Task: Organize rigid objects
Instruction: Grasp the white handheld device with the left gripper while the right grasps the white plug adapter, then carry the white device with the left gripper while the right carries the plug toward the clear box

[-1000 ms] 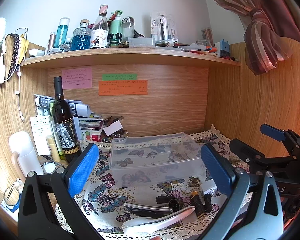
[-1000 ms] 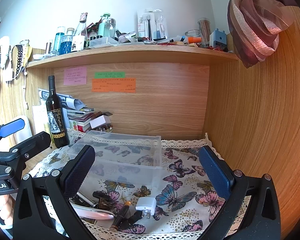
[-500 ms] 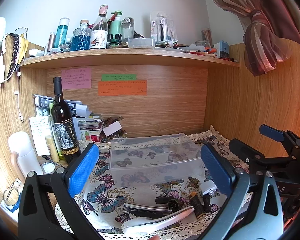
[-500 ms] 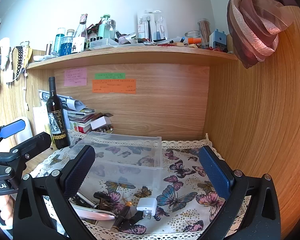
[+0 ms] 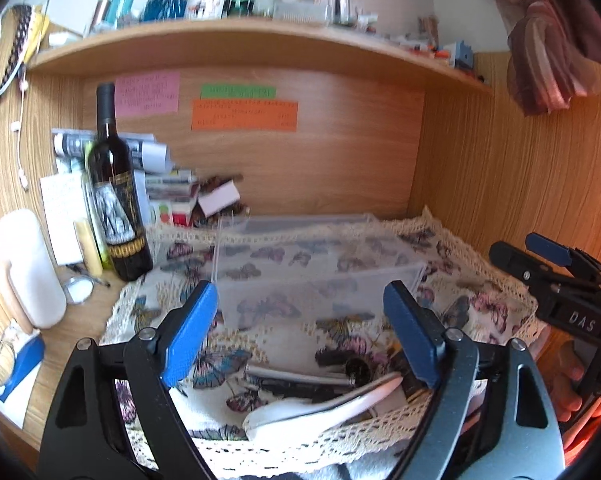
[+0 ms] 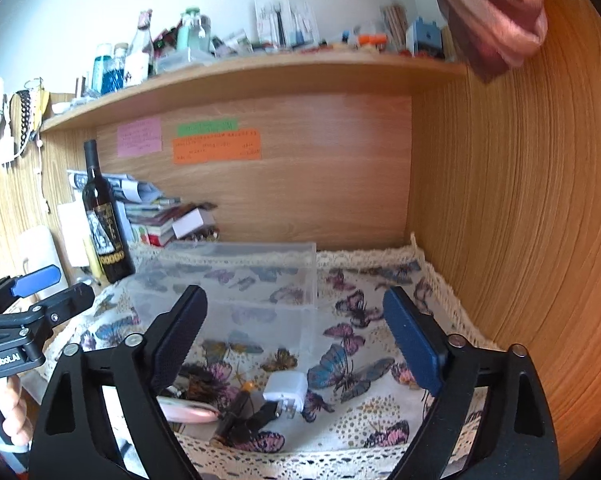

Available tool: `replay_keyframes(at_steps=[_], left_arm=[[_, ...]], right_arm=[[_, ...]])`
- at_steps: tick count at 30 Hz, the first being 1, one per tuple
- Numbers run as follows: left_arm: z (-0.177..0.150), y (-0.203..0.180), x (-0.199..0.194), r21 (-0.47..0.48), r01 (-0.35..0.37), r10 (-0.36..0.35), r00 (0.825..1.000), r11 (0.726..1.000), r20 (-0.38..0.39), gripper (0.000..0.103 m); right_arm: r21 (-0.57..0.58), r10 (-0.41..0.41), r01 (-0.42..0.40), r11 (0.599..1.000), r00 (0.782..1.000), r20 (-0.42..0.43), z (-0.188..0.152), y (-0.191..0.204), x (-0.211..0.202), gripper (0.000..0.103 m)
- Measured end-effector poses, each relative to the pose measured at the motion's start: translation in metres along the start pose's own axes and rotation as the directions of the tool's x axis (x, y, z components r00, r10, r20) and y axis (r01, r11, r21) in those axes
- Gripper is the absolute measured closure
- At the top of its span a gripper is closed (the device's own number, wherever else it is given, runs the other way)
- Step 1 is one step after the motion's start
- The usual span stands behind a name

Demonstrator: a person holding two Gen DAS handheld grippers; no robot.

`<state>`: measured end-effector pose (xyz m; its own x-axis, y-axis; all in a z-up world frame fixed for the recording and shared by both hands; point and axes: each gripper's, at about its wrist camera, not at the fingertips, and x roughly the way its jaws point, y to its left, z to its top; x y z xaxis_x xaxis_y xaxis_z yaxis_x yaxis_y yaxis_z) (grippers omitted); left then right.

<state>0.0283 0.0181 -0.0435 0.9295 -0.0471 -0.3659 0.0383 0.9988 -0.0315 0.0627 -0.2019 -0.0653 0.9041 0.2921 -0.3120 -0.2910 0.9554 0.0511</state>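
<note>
A clear plastic box [image 5: 316, 276] stands empty on the butterfly cloth [image 5: 172, 252]; it also shows in the right wrist view [image 6: 240, 292]. In front of it lie small items: a white-pink spoon-shaped piece [image 5: 320, 408], a silver pen-like stick [image 5: 296, 376], dark small parts [image 5: 340, 360] and a white plug [image 6: 284, 392]. My left gripper [image 5: 300, 332] is open and empty above these items. My right gripper [image 6: 296, 336] is open and empty, over the plug and the box's near right corner.
A dark wine bottle [image 5: 116, 196] stands at the left by stacked books and papers [image 5: 168, 192]. A white bottle [image 5: 24, 268] is at the far left. A wooden wall [image 6: 520, 240] closes the right side. A crowded shelf [image 5: 240, 36] hangs overhead.
Both grippers have tilted down and moved slightly closer to the desk; the view is blurred by the motion. Both stay open. The objects have not moved.
</note>
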Motion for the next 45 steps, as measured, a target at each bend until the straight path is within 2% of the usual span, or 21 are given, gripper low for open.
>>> replay_keyframes(at_steps=[4,7,11,15,21,26,28,31,33,36,39,45], left_arm=[[-0.021,0.005,0.011,-0.013,0.006,-0.008,0.991,1.0,-0.133,0.017],[-0.039,0.007,0.02,-0.042,0.011,-0.019,0.983,0.999,-0.184,0.017],[-0.056,0.017,0.028,-0.077,0.005,-0.025,0.963,0.997,-0.269,0.017],[-0.068,0.017,0.032,-0.099,0.026,-0.055,0.95,0.995,-0.308,0.016],[-0.075,0.003,0.048,-0.043,0.063,-0.074,0.936,0.997,-0.344,0.009],[-0.08,-0.001,0.059,-0.024,0.062,-0.066,0.938,0.998,-0.341,0.009],[-0.082,0.0,0.063,-0.04,0.071,-0.08,0.933,0.997,-0.35,0.012],[-0.083,0.001,0.066,-0.057,0.072,-0.088,0.931,0.996,-0.354,0.023],[-0.084,0.001,0.066,-0.059,0.074,-0.09,0.93,0.996,-0.356,0.037],[-0.084,0.0,0.064,-0.051,0.084,-0.097,0.93,0.995,-0.356,0.05],[-0.084,-0.002,0.062,-0.062,0.114,-0.128,0.926,0.992,-0.356,0.058],[-0.084,-0.014,0.064,-0.051,0.152,-0.16,0.918,0.987,-0.364,0.06]], right_arm=[[0.016,0.013,-0.011,1.0,0.996,-0.089,-0.014,-0.006,0.017,0.031],[0.022,0.024,-0.022,1.0,0.991,-0.135,-0.022,-0.007,0.026,0.035],[0.019,0.035,-0.032,0.999,0.983,-0.181,-0.032,-0.005,0.036,0.039],[0.014,0.041,-0.038,0.999,0.974,-0.224,-0.04,-0.005,0.046,0.039],[0.038,0.055,-0.047,0.998,0.958,-0.282,-0.051,-0.011,0.059,0.039],[0.049,0.061,-0.048,0.998,0.95,-0.307,-0.055,-0.014,0.068,0.039],[0.051,0.06,-0.046,0.998,0.947,-0.315,-0.057,-0.014,0.072,0.04],[0.055,0.066,-0.05,0.997,0.942,-0.329,-0.058,-0.014,0.078,0.049],[0.059,0.071,-0.055,0.997,0.939,-0.336,-0.059,-0.013,0.081,0.053],[0.062,0.078,-0.061,0.996,0.939,-0.335,-0.06,-0.012,0.083,0.057],[0.056,0.08,-0.066,0.996,0.939,-0.335,-0.06,-0.01,0.083,0.061],[0.051,0.087,-0.074,0.996,0.94,-0.331,-0.06,-0.01,0.083,0.069]])
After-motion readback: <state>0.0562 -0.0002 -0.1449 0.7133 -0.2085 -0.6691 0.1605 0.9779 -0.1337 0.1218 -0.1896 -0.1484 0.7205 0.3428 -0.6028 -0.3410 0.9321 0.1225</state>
